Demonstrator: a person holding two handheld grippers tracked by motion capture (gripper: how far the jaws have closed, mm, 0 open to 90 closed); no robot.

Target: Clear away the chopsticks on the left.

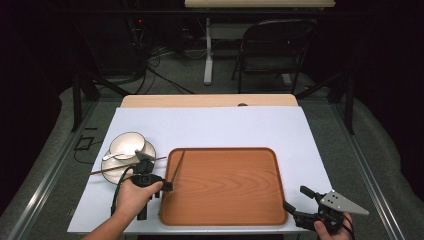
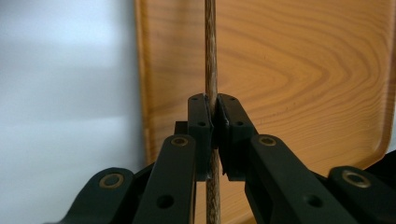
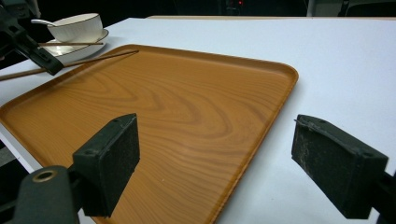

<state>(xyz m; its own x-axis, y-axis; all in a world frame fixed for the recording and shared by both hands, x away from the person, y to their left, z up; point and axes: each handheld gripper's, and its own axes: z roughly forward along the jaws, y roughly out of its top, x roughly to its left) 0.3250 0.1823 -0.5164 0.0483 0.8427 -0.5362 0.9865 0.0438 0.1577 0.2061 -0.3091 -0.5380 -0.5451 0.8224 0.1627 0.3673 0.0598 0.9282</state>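
High view. Nearest: the left claw (image 1: 167,186), in a hand (image 1: 134,196) at the tray's left edge, clamped on a chopstick (image 1: 178,164). The stick runs away from the claw over the tray (image 1: 225,186), tip well past the rim; the grip sits near one end, probably so the stick can be laid flat inside. Right claw (image 1: 295,199) sits off the tray's near right corner, jaws apart, holding nothing; it looks parked clear of the work. Beyond the left claw: a bowl (image 1: 126,145) on a saucer (image 1: 110,170), a spoon (image 1: 113,156) in the bowl, a second chopstick (image 1: 114,167) resting across the saucer.

Left gripper view. Jaws together on the chopstick (image 2: 211,70), which passes straight up between the pads. Behind it the tray (image 2: 299,70); its rim lies just left of the stick, white table (image 2: 65,93) further left.

Right gripper view. Jaws wide apart, nothing between them. Ahead, the tray (image 3: 149,107), bare. Far left, the left claw (image 3: 55,69) with its chopstick (image 3: 100,58) slanting over the rim; behind that, the bowl (image 3: 77,25), saucer (image 3: 65,50) and the other chopstick (image 3: 70,44).
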